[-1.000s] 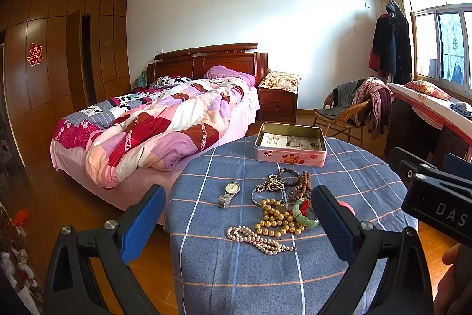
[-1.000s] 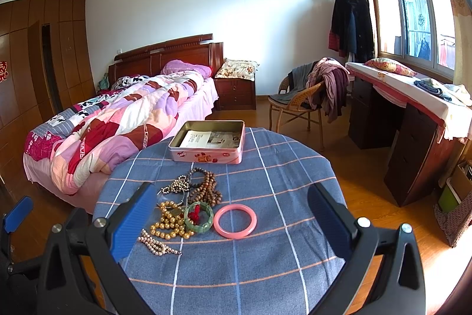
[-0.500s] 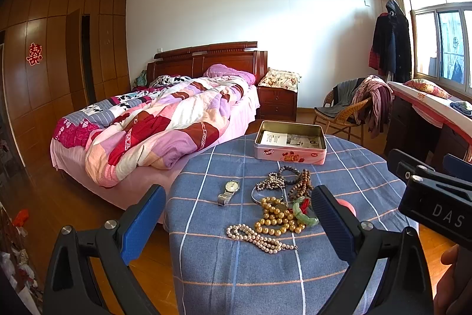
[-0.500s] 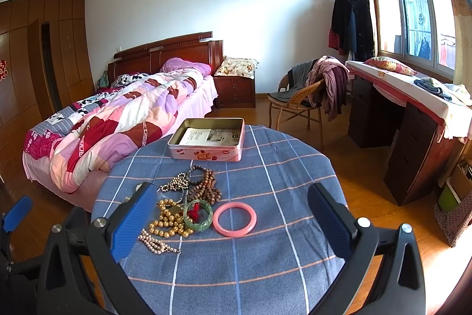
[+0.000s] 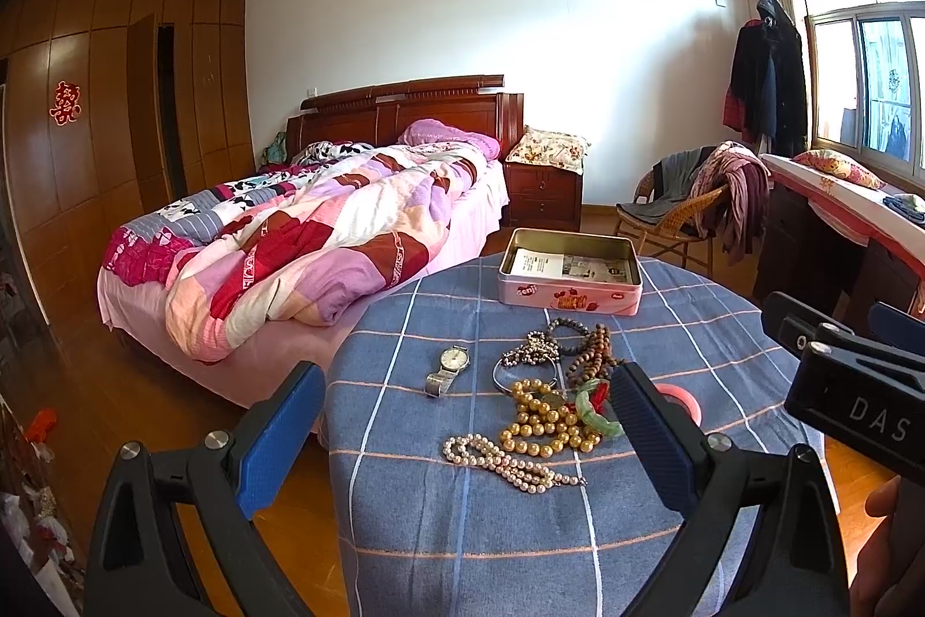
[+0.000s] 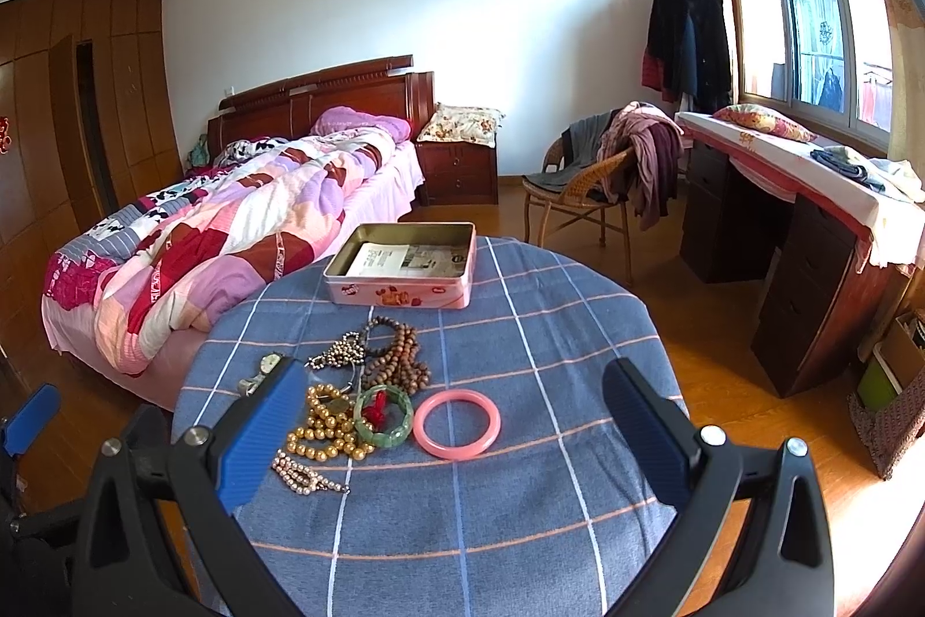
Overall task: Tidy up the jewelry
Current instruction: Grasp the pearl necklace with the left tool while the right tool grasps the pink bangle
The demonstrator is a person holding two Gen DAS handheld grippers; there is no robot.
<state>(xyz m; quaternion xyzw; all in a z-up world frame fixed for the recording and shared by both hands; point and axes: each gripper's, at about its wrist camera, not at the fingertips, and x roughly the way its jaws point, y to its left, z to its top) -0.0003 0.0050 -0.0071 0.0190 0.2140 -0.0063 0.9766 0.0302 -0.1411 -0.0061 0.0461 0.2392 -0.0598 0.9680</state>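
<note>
While we surveyed the left wrist view, the left gripper (image 5: 465, 438) hung wide open and empty above the table (image 5: 722, 328). The watch (image 5: 448, 368), pearl strand (image 5: 509, 461) and gold beads (image 5: 546, 423) lay loose on the cloth, well short of the tin (image 5: 569, 273), which held only paper.

From the right wrist view, the right gripper (image 6: 454, 429) was likewise spread wide, gripping nothing; the pink bangle (image 6: 457, 423) lay beside the green bangle (image 6: 383, 414). We judged sorting not begun; every piece remained.
</note>
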